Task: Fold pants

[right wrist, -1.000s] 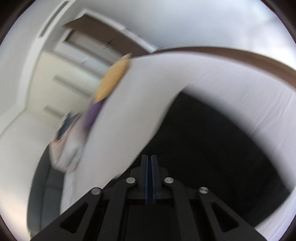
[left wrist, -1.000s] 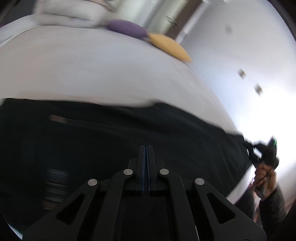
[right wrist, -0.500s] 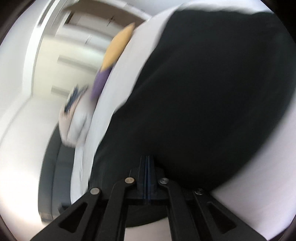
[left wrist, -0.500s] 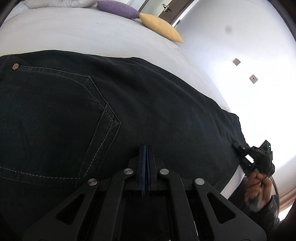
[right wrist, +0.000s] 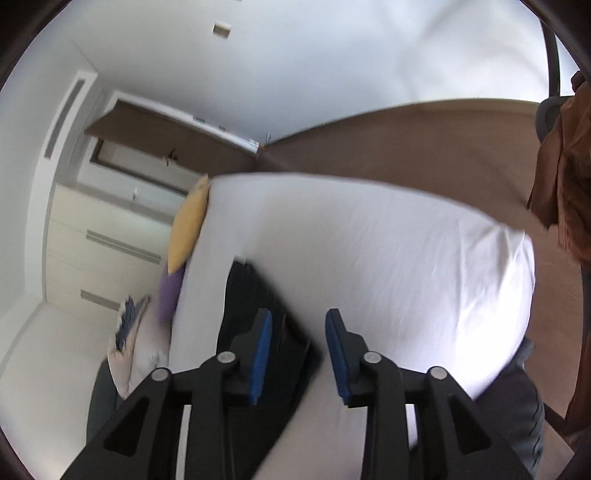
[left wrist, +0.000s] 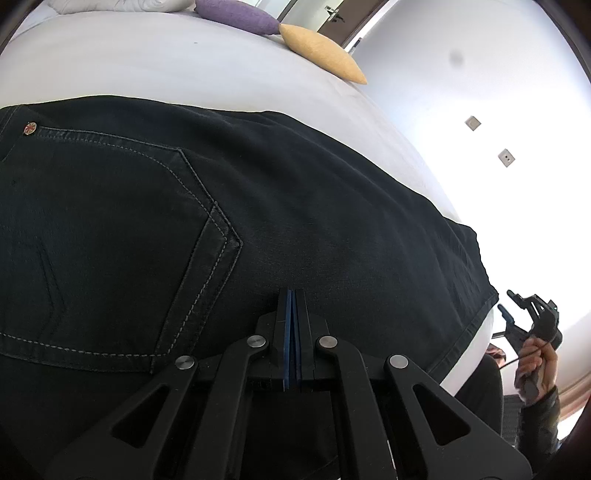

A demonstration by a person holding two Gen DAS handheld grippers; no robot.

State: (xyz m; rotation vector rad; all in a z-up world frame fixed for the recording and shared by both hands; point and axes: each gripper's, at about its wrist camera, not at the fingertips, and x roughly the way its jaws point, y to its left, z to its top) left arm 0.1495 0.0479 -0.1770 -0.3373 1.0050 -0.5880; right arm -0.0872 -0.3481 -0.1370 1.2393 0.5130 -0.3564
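Observation:
Dark blue pants (left wrist: 295, 206) lie flat on a white bed (left wrist: 184, 70), back pocket with pale stitching up, at the left. My left gripper (left wrist: 292, 306) is shut, its blue pads pressed together low over the near edge of the pants; whether cloth is pinched between them is hidden. My right gripper (right wrist: 298, 332) is open and empty, lifted above the hem end of the pants (right wrist: 258, 332). It also shows in the left wrist view (left wrist: 517, 302), off the bed's corner, held by a hand.
A purple cushion (left wrist: 236, 14) and a yellow cushion (left wrist: 321, 51) lie at the bed's far end. A white pillow (left wrist: 122, 3) sits beside them. A brown floor (right wrist: 424, 140), white drawers (right wrist: 103, 243) and orange cloth (right wrist: 569, 166) surround the bed.
The pants were swung down and now lie flat on the bed. My right gripper has opened, let go of the hem and pulled back off the bed's corner.

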